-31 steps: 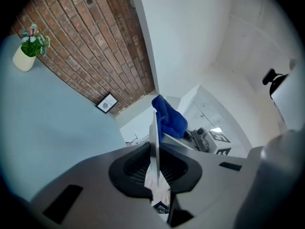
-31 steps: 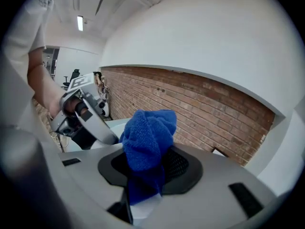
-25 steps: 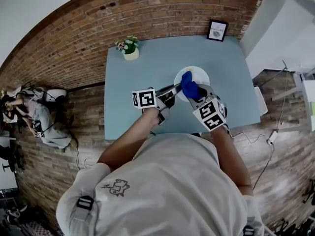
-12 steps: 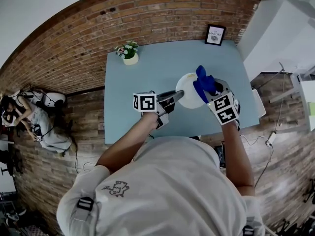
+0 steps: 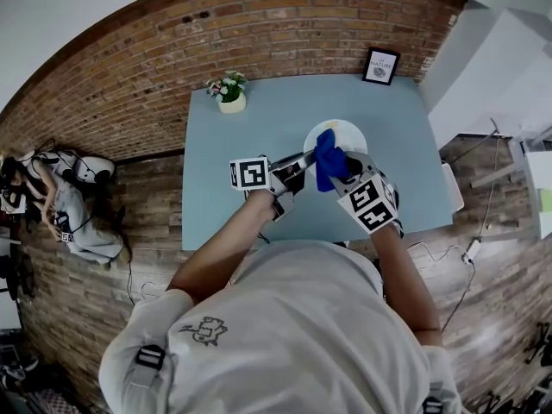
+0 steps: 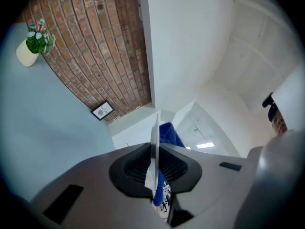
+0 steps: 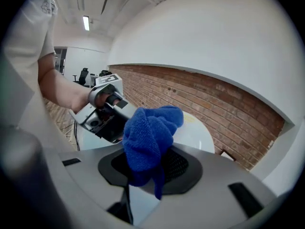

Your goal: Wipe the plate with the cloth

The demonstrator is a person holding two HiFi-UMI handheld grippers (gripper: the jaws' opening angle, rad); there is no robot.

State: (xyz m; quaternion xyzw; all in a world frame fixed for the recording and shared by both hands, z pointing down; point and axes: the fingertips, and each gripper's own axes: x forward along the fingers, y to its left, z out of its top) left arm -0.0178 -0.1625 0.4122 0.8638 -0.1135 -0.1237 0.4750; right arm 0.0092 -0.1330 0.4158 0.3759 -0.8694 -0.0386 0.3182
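My left gripper (image 5: 296,164) is shut on the rim of a white plate (image 5: 347,134) and holds it over the blue table (image 5: 259,128). In the left gripper view the plate (image 6: 155,138) shows edge-on between the pads of the left gripper (image 6: 155,165). My right gripper (image 5: 338,167) is shut on a bunched blue cloth (image 5: 325,159), which lies against the plate's near-left part. The right gripper view shows the cloth (image 7: 148,133) rising out of the right gripper (image 7: 151,170), with the plate (image 7: 196,133) behind it and the left gripper (image 7: 108,112) at the plate's left.
A small pot of flowers (image 5: 228,89) stands at the table's far left corner, and a framed picture (image 5: 381,65) stands at its far right edge. A brick wall and brick floor surround the table. A person (image 5: 65,214) sits on the floor far left.
The right gripper with the cloth swung out to the right over the plate half a second ago and has now come back left and nearer. The left gripper has kept hold of the plate.
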